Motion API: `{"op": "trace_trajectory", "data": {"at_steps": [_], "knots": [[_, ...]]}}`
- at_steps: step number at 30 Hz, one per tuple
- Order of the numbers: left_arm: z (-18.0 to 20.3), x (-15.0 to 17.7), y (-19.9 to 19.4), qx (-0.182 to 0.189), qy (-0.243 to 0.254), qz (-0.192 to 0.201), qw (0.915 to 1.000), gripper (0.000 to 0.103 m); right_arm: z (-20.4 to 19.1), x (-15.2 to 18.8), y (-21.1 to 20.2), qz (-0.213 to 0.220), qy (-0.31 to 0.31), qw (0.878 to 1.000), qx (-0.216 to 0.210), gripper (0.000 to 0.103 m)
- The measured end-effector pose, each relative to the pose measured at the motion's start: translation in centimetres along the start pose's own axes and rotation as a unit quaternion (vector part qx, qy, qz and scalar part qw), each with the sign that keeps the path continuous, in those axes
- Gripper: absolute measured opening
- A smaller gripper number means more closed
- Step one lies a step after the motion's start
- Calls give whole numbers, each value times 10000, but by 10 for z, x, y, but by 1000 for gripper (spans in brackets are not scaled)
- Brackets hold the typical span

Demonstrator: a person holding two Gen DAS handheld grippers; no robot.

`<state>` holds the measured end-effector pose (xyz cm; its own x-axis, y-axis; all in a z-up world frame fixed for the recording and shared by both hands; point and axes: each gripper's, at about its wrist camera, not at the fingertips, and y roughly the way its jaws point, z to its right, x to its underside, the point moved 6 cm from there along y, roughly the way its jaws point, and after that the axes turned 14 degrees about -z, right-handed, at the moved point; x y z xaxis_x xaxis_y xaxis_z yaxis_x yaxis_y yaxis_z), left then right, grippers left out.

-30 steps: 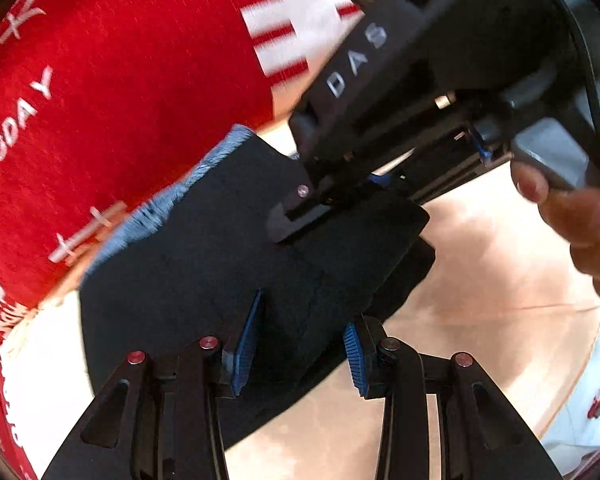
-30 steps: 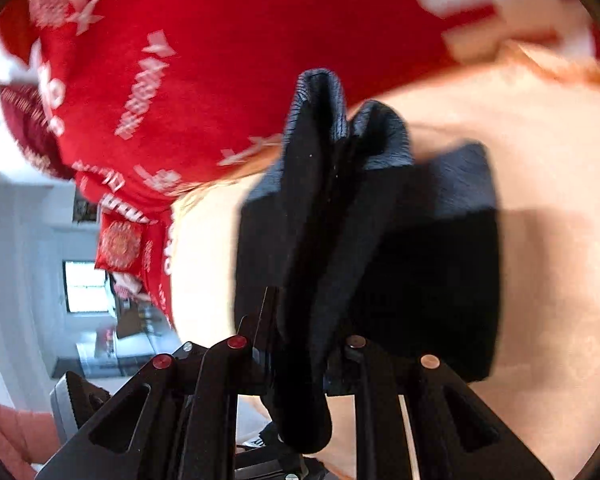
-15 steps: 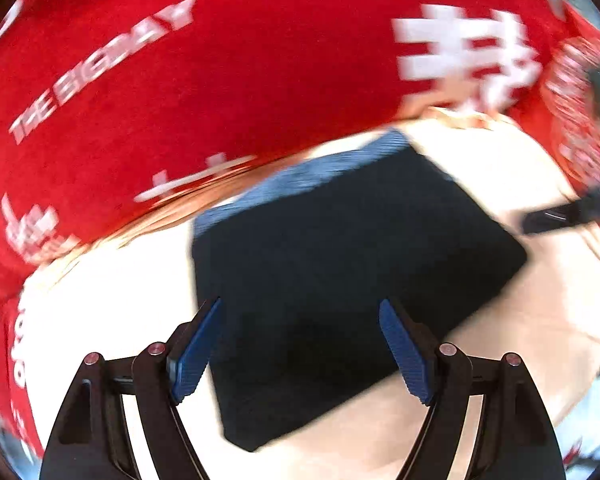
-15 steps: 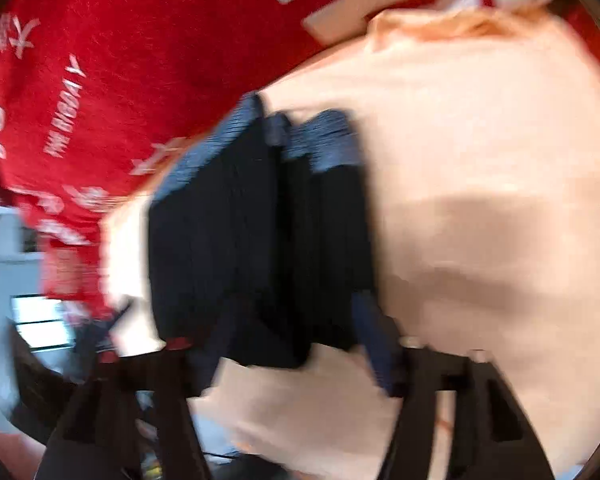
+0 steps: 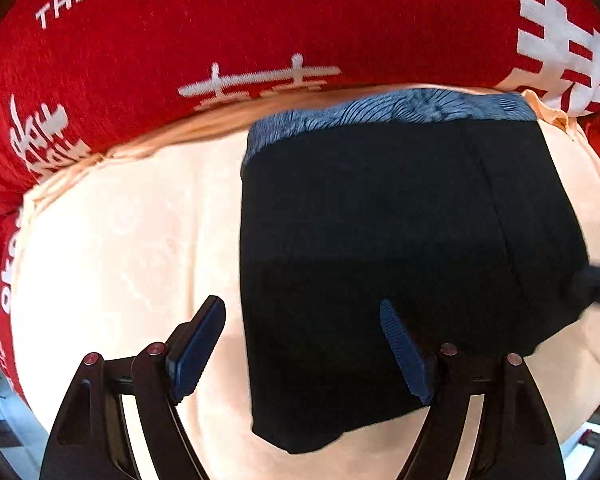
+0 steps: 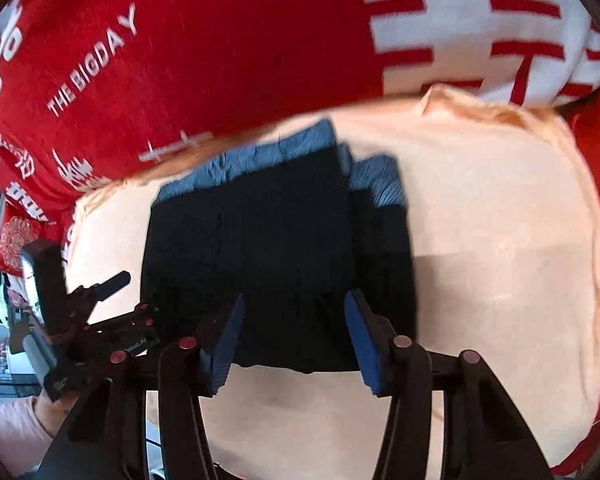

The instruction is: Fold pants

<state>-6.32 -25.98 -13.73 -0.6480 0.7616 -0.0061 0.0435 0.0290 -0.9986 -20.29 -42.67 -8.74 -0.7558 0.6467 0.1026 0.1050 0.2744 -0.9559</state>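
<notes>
In the left wrist view, the black pants (image 5: 400,264) lie folded into a flat, thick block on a peach cloth (image 5: 120,248). The pants are the thing to look from. Their blue-grey waistband (image 5: 384,114) runs along the far edge. Just past that edge is a red blanket (image 5: 260,20) with white letters on it. The left gripper (image 5: 302,350) hangs over the near left edge of the pants. Its fingers have just been opening and now stand wide apart. The left blue pad (image 5: 198,354) is over the peach cloth, just beside the pants. The right blue pad is over the black cloth. Nothing is pinched between them. At the right side of the pants, a dark, blurry bit of the other tool pokes in.

In the right wrist view, the same pants (image 6: 276,264) lie on the peach cloth (image 6: 500,280), with the red blanket (image 6: 220,40) beyond their far edge. The stacked layers show at the waistband end. The right gripper (image 6: 294,344) is above the near edge of the pants. Its fingers have just been closing a little, but they stand apart and hold nothing. The left gripper (image 6: 112,284) shows to the left of the pants, with a hand (image 6: 50,412) and a pink sleeve (image 6: 12,436) below it.
</notes>
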Motion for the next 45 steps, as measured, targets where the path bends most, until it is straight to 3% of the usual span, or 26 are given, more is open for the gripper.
{"op": "trace_trajectory", "data": {"at_steps": [3,8,11,16,26,29,40,45], "knots": [[-1,4,2,110,-3,6,9999,85,12,16,25,-183,214,9996,57,55],[-8,6,-2,285,-83,-169,9994,85,12,22,24,-239,139,9994,208,55],[-11,5,-6,313,-19,-256,9992,85,16,26,18,-238,330,9992,59,55],[-21,14,-11,353,84,-372,9986,85,18,43,10,-240,944,9917,-844,78],[-48,22,-22,464,211,-378,9980,85,-9,69,12,-349,1400,9787,-1462,91],[-59,24,-26,499,225,-352,9979,85,-25,72,18,-384,1424,9746,-1684,103],[-76,27,-19,520,244,-371,9977,85,-60,83,29,-48,1344,9736,-1845,103],[-80,29,-13,586,-3,-501,9970,85,-51,86,34,-238,1202,9816,-1462,103]]}}
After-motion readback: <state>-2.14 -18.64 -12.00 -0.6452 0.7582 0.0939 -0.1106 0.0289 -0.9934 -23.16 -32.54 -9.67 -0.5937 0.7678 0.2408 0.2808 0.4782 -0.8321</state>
